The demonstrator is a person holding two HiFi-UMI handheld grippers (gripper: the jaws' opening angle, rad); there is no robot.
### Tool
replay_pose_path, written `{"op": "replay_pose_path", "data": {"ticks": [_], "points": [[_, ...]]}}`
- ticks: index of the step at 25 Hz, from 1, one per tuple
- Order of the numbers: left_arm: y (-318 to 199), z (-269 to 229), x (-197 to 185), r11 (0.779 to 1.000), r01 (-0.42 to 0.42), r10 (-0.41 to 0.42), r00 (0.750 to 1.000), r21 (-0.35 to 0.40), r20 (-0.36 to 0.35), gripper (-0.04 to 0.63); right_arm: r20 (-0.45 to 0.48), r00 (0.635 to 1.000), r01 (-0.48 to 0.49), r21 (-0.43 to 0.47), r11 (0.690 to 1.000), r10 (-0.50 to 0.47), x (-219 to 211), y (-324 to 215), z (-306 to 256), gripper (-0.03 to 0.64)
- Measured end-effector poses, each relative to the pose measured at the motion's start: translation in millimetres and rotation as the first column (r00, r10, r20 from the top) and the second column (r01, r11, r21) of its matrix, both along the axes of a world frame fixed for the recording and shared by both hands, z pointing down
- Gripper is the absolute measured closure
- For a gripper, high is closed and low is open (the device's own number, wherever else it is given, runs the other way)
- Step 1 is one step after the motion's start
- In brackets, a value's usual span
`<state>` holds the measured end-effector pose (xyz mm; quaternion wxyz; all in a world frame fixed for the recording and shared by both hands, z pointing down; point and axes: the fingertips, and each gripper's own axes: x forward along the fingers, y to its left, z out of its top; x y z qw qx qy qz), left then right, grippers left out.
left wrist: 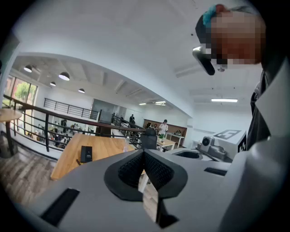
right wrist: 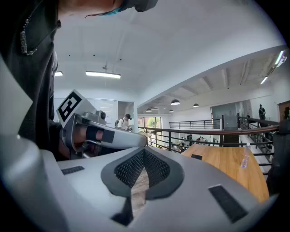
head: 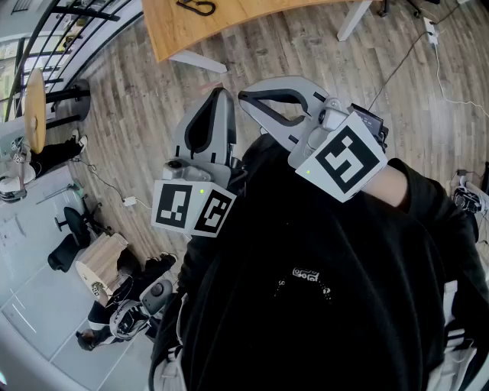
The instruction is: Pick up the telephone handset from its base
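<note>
Head view, left side first: the left gripper (head: pixel 219 95) sits up by the person's black top (head: pixel 321 290), jaws clenched on nothing. Just beside it the right gripper (head: pixel 246 95) is pinched closed and empty too, both over wooden floor (head: pixel 130 114). No telephone handset or base shows in any view. The wooden table (head: pixel 252 19) ahead carries a small dark item (left wrist: pixel 86 154) I can't identify. The risk: arriving with closed jaws could knock the handset off its base instead of gripping it.
</note>
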<state>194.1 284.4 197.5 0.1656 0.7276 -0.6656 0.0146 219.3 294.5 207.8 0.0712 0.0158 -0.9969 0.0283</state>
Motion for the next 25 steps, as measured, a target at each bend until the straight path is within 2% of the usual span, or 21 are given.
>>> {"op": "replay_pose_path", "data": {"ticks": [3, 6, 11, 16, 20, 25], "points": [[1, 5, 10, 1.0, 0.022, -0.022, 0.996, 0.0, 0.084, 0.594, 0.04, 0.998, 0.04, -0.06, 0.997, -0.038, 4, 5, 5, 0.598], [6, 4, 13, 0.999, 0.042, -0.042, 0.99, 0.005, 0.136, 0.594, 0.047, 0.997, 0.061, -0.048, 0.997, -0.058, 6, 10, 5, 0.598], [6, 7, 10, 0.998, 0.055, -0.056, 0.987, 0.011, 0.154, 0.594, 0.0, 0.995, 0.097, -0.049, 0.994, -0.097, -4, 17, 17, 0.598], [-3, -4, 25, 0.997, 0.03, -0.045, 0.976, 0.073, 0.213, 0.594, 0.02, 0.994, 0.105, -0.005, 0.994, -0.105, -8, 16, 13, 0.598], [0, -5, 17, 0.995, 0.071, -0.085, 0.974, 0.07, 0.21, 0.594, 0.012, 0.998, 0.057, 0.01, 0.998, -0.057, -4, 15, 10, 0.598], [-8, -19, 21, 0.993, 0.056, -0.078, 0.973, 0.105, 0.218, 0.594, 0.007, 1.0, 0.01, 0.038, 0.999, -0.01, 6, 5, 3, 0.598]]}}
